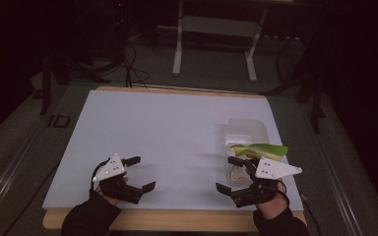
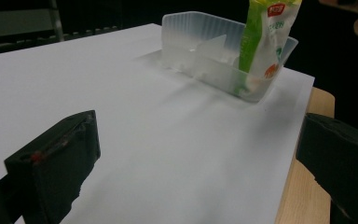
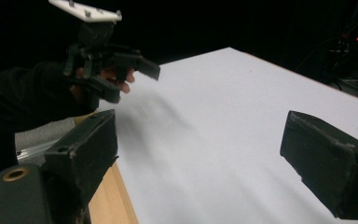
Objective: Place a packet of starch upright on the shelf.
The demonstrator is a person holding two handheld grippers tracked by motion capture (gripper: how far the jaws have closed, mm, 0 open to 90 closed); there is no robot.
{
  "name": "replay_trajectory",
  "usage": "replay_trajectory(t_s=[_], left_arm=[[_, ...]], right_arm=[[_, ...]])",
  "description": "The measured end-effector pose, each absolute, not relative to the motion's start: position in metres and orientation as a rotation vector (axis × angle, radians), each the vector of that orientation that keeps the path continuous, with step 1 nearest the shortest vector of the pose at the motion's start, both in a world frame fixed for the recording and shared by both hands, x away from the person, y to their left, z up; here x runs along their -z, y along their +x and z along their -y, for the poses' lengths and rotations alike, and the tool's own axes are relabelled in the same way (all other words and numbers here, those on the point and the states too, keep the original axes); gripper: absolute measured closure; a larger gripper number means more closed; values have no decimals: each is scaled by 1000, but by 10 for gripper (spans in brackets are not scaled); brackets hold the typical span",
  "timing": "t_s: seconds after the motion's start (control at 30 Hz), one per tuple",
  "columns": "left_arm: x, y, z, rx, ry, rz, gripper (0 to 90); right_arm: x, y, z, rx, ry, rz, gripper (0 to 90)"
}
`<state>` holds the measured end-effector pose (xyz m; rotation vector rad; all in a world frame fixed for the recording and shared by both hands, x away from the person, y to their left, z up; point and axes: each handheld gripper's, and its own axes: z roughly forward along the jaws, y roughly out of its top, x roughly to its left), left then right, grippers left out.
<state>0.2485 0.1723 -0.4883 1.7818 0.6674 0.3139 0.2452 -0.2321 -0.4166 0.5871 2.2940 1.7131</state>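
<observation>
Both hands sit low at the near edge of the worktop (image 1: 177, 128), forearms in dark sleeves coming in from the bottom of the high view. Left gripper (image 1: 140, 173) at near left, grey plate on top, jaws spread wide and pointing right, nothing between them. Left hand (image 1: 109, 189) wraps the handle from below, fingers curled. In the right gripper view the left gripper (image 3: 135, 81) hangs just above the white sheet near the wooden edge, jaws apart.

Right gripper (image 1: 231, 173) at near right, jaws spread and pointing left, holding nothing. Right hand (image 1: 270, 201) grips from behind, wrist low over the worktop edge. Its far jaw lies just beside the near end of the tray (image 1: 246, 129); contact can't be told.

Tray is clear plastic with dividers, at the right side of the worktop, long axis running away from the person. Green-and-white pouch (image 1: 261, 150) sits in the tray's near compartment, top sticking out above the rim and leaning. In the left gripper view the pouch (image 2: 261, 51) stands nearly upright in the end compartment of the tray (image 2: 191, 37), well apart from the left jaws.
</observation>
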Motion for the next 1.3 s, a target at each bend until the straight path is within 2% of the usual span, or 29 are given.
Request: replay_trajectory(t_s=[0.53, 1.3], left_arm=[[491, 247, -171, -313, 1786, -652, 1], [496, 245, -170, -308, 1804, -637, 1]], right_arm=[[455, 239, 241, -1677, 649, -2358, 109], [478, 229, 270, -1569, 775, -2367, 110]])
